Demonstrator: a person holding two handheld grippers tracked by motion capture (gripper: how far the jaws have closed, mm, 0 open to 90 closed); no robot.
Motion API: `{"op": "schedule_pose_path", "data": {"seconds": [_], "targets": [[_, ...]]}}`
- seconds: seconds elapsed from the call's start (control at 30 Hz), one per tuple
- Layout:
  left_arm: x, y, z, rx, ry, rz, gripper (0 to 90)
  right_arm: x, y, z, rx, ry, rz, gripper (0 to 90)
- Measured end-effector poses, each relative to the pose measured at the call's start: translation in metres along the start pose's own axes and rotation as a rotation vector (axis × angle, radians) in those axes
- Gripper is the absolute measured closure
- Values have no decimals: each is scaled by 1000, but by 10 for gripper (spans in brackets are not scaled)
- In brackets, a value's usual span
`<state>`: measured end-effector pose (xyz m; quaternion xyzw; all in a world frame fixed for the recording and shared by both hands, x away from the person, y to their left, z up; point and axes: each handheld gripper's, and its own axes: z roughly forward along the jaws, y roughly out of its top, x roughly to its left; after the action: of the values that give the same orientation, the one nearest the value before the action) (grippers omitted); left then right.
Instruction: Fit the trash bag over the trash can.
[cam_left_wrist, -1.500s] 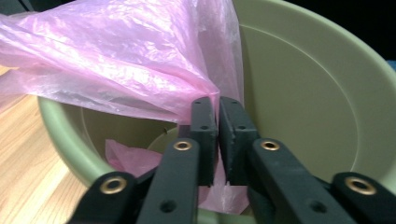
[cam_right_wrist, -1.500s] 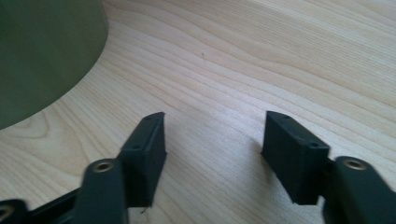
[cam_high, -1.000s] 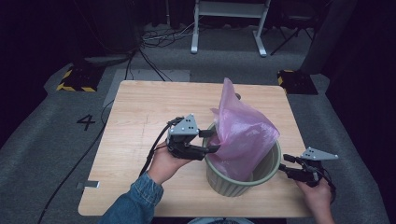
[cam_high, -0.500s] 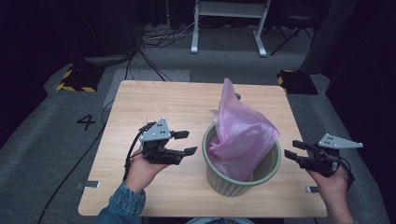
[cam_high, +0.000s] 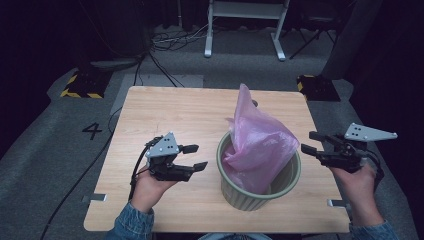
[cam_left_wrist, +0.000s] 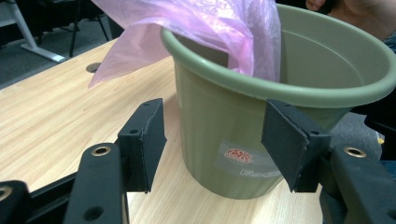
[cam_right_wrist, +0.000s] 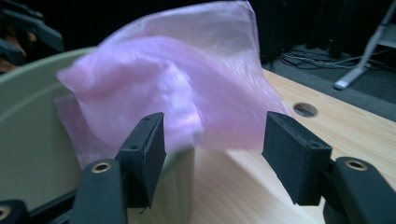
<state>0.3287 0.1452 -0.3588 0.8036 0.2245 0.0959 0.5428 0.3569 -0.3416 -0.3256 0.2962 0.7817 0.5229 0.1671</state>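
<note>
So the green bin (cam_high: 259, 187) sat on the tabletop (cam_high: 190, 112) toward the near edge, a bit right of centre, w/ the pink plastic bag (cam_high: 257, 145) stuffed partway in it. Most of the bag stuck up out of the rim and leaned toward 12 o'clock, its top corner poking well above the bin.

Your left hand-held gripper (cam_high: 195, 157) was at roughly 9 o'clock from the bin, near it but not touching, pointing at its side. Jaws had just been opening and stood wide apart w/ nothing between the pads. In the left gripper view the left hand-held gripper (cam_left_wrist: 212, 140) framed the bin (cam_left_wrist: 219, 126) wall and its label, but the bin was clearly farther off, not gripped.

Your right hand-held gripper (cam_high: 309, 142) was at about 3 o'clock from the bin, out past the tabletop's right edge, aimed back at the bag. Its jaws had also just been opening, wide, empty. In the right gripper view the right hand-held gripper (cam_right_wrist: 212, 140) looked at the bag (cam_right_wrist: 173, 93) and the bin's rim (cam_right_wrist: 28, 135); the bag was a bit blurry there, and nothing touched the pads.

There's a cable hole (cam_right_wrist: 305, 109) in the tabletop behind the bag, approx 12 o'clock from the bin.
</note>
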Motion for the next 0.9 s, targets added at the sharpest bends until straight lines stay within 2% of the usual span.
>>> {"op": "schedule_pose_path", "data": {"seconds": [0.2, 0.3, 0.4, 0.5, 0.57, 0.67, 0.77, 0.9], "targets": [[3, -9, -6, -28, 7, -31, 397, 4, 14, 18, 6, 27, -21, 382], [5, -11, -6, -8, 19, -39, 400, 5, 21, 29, 15, 47, -23, 387], [6, -12, -7, -9, 21, -40, 400, 4, 24, 40, 24, 81, -2, 404], [6, -12, -7, -5, 24, -38, 401, 3, 27, 48, 31, 96, 1, 437], [6, -12, -6, -4, 24, -40, 401, 5, 28, 53, 46, 98, -20, 505], [7, -13, -5, -1, 21, -41, 400, 9, 30, 57, 76, 84, -49, 670], [8, -13, -5, 0, 21, -47, 401, 14, 32, 56, 77, 80, -84, 792], [9, -13, -4, 2, 15, -47, 402, 23, 33, 53, 84, 126, -97, 851]]}}
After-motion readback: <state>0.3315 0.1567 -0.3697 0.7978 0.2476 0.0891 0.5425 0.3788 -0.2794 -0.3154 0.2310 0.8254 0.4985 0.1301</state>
